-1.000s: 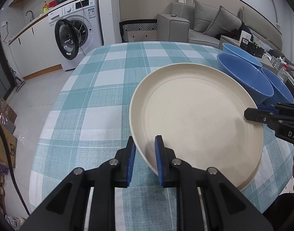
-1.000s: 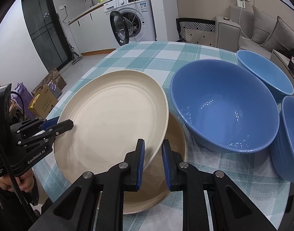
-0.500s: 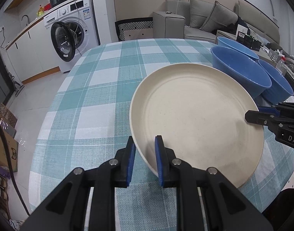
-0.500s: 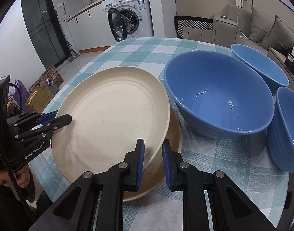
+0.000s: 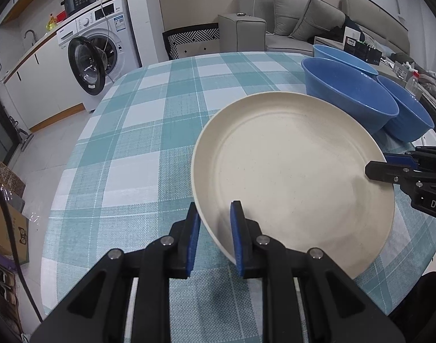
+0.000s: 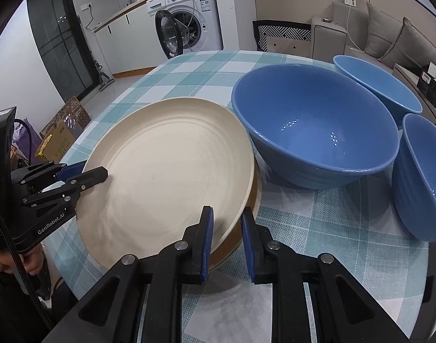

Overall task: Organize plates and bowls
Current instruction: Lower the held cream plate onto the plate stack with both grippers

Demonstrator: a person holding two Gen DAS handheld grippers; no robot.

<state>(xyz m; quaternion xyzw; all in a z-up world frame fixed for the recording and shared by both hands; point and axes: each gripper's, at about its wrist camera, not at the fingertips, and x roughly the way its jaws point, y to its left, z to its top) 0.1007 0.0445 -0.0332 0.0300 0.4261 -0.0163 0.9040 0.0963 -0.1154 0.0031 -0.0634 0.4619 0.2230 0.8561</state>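
Right wrist view shows the cream plate [image 6: 172,171] held flat between your two tools, its near-right rim pinched in the right tool [image 6: 226,225] and its opposite rim clamped by the left tool [image 6: 86,175]. Both tools are narrowed onto that rim, so the plate spans the gap between your hands. Directly beneath it sits a second plate [image 6: 248,211], tan-edged, peeking out just past the right tool's fingers; the held plate looks slightly offset from it toward the left tool, and whether the two touch I cannot tell. From the left wrist view the plate [image 5: 292,171] runs from the left tool [image 5: 215,228] straight across to the right tool [image 5: 389,168]. Beyond the right tool's far side stands the big blue bowl [image 6: 315,125], its wall just beside the plate's rim, with two more blue bowls [image 6: 378,85] [image 6: 423,177] farther out on the checked table [image 6: 189,65]. Judging by this, your set-down depends on centering over the lower plate while keeping clear of that bowl.
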